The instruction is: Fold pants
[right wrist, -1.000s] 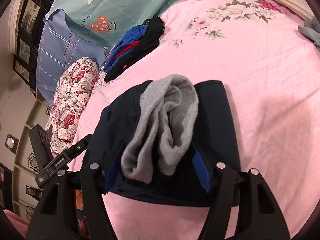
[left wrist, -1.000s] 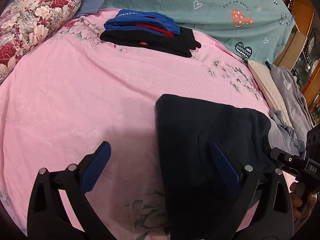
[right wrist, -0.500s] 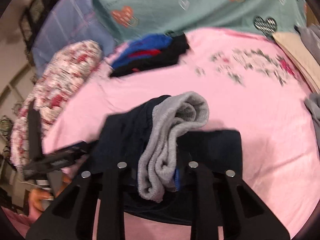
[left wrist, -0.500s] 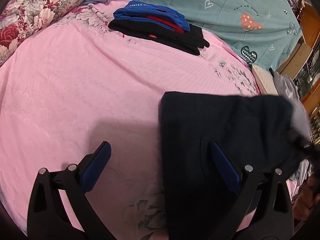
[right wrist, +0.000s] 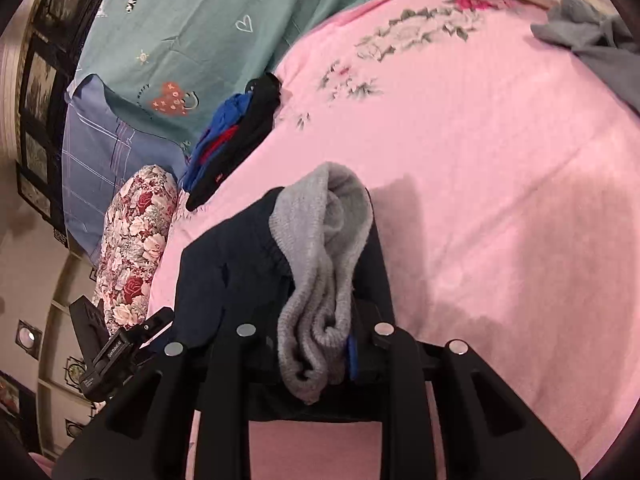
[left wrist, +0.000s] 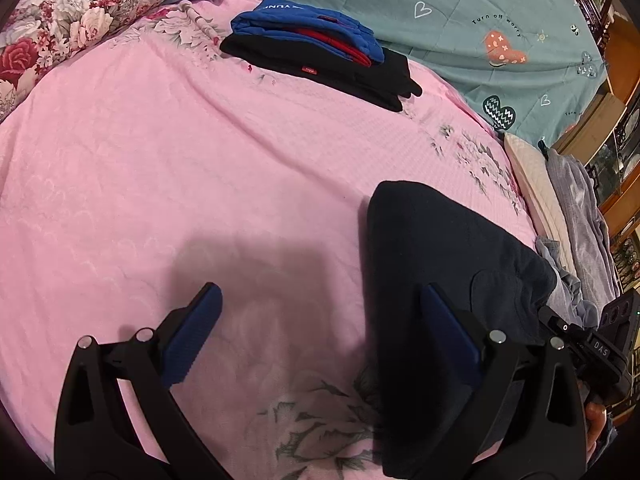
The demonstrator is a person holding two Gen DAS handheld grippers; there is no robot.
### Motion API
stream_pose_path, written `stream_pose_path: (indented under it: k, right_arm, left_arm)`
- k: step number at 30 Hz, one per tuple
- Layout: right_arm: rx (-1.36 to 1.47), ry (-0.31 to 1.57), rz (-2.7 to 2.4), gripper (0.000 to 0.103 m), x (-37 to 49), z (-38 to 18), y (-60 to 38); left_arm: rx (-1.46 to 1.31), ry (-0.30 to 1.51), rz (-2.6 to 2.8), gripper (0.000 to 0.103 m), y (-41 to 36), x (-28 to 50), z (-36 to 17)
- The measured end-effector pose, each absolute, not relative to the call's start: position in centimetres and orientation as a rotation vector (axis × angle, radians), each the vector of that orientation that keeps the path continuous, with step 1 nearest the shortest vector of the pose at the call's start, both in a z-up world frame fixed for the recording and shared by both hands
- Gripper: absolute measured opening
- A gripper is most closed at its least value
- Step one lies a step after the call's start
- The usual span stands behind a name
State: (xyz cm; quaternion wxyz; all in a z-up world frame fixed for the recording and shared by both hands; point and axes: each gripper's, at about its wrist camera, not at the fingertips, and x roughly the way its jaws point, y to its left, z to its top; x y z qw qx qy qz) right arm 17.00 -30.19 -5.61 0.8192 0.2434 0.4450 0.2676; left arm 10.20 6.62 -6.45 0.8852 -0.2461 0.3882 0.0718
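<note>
- Pink floral bedsheet point(left wrist: 200, 152) across the whole bed, teal quilt point(left wrist: 480, 20) with hearts along its far side.
- Dark navy pants point(left wrist: 448, 264) on the sheet, folded, with grey lining point(right wrist: 332, 240) turned out at one end.
- Right gripper point(right wrist: 316, 336) clamped on that grey end of the pants, jaws just drawn together around it; blue pad barely visible beside the fabric.
- Left gripper point(left wrist: 320, 328) with jaws wide apart, nothing pinched: one blue pad over the bare sheet, the other over the navy cloth near its edge.
- Stack of folded clothes point(left wrist: 320, 48), blue and red on black, far off near the quilt.
- Flowered pillow point(left wrist: 80, 4) at the far left corner.
- Grey garments point(left wrist: 576, 216) heaped at the right edge of the bed.
</note>
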Motion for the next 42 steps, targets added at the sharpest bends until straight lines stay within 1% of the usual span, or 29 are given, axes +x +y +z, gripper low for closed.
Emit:
stream_pose_path:
  k: [3, 7, 9, 11, 13, 15, 19, 22, 24, 27, 31, 33, 35, 36, 38, 39, 41, 42]
  right_arm:
    - [0.454, 0.929, 0.563, 0.023, 16.8, -4.8, -29.5]
    - [0.475, 0.851, 0.636, 0.023, 16.1, -2.6, -29.8]
    - [0.443, 0.853, 0.607, 0.023, 16.4, -2.9, -29.7]
    - [0.428, 0.935, 0.527, 0.029, 17.3, -4.9, -29.8]
    - [0.524, 0.957, 0.543, 0.04, 17.6, -5.8, -30.8]
    - [0.526, 0.947, 0.484, 0.052, 17.1, -4.9, -31.8]
    - [0.422, 0.818, 0.399, 0.052, 14.9, -1.6, -32.8]
    - [0.434, 0.736, 0.465, 0.052, 13.3, 0.2, -32.5]
    - [0.442, 0.717, 0.566, 0.052, 12.7, 1.0, -31.6]
    - [0.398, 0.74, 0.753, 0.052, 11.6, 1.5, -28.7]
    - [0.199, 0.74, 0.878, 0.052, 9.1, 1.6, -24.2]
    - [0.164, 0.74, 0.928, 0.052, 8.4, 1.2, -22.7]
    - [0.171, 0.751, 0.935, 0.052, 8.8, 0.4, -21.8]
    - [0.175, 0.787, 0.897, 0.052, 9.6, -0.2, -21.8]
    - [0.204, 0.917, 0.801, 0.051, 11.4, -2.5, -22.6]
    - [0.273, 0.933, 0.825, 0.049, 11.9, -3.2, -23.7]
    - [0.367, 0.943, 0.858, 0.051, 12.0, -2.9, -25.4]
    - [0.363, 0.923, 0.861, 0.051, 11.7, -2.4, -25.6]
  left_arm:
    - [-0.515, 0.802, 0.147, 0.101, 6.7, 10.2, -6.4]
    - [-0.52, 0.802, 0.148, 0.101, 6.7, 10.1, -6.5]
    - [-0.517, 0.802, 0.145, 0.101, 6.7, 10.1, -6.5]
    - [-0.522, 0.801, 0.147, 0.101, 6.8, 10.1, -6.6]
    - [-0.534, 0.796, 0.15, 0.101, 7.0, 9.9, -6.6]
    - [-0.546, 0.799, 0.148, 0.101, 7.2, 10.0, -6.7]
    - [-0.532, 0.802, 0.133, 0.101, 6.9, 10.1, -6.6]
    - [-0.518, 0.788, 0.133, 0.101, 6.7, 9.8, -6.2]
    - [-0.518, 0.774, 0.121, 0.101, 6.6, 9.3, -5.7]
    - [-0.529, 0.762, 0.085, 0.101, 6.4, 8.3, -5.0]
    - [-0.516, 0.756, 0.091, 0.101, 6.4, 7.5, -4.5]
    - [-0.519, 0.762, 0.087, 0.101, 6.4, 7.4, -4.6]
    - [-0.52, 0.778, 0.072, 0.101, 6.1, 7.5, -4.7]
    - [-0.516, 0.785, 0.06, 0.101, 6.0, 7.4, -4.8]
    - [-0.498, 0.793, 0.033, 0.101, 5.7, 7.3, -4.8]
    - [-0.481, 0.798, 0.033, 0.101, 5.6, 7.1, -4.9]
    - [-0.464, 0.813, 0.052, 0.101, 6.0, 7.0, -5.0]
    - [-0.472, 0.821, 0.055, 0.101, 6.4, 6.9, -5.1]
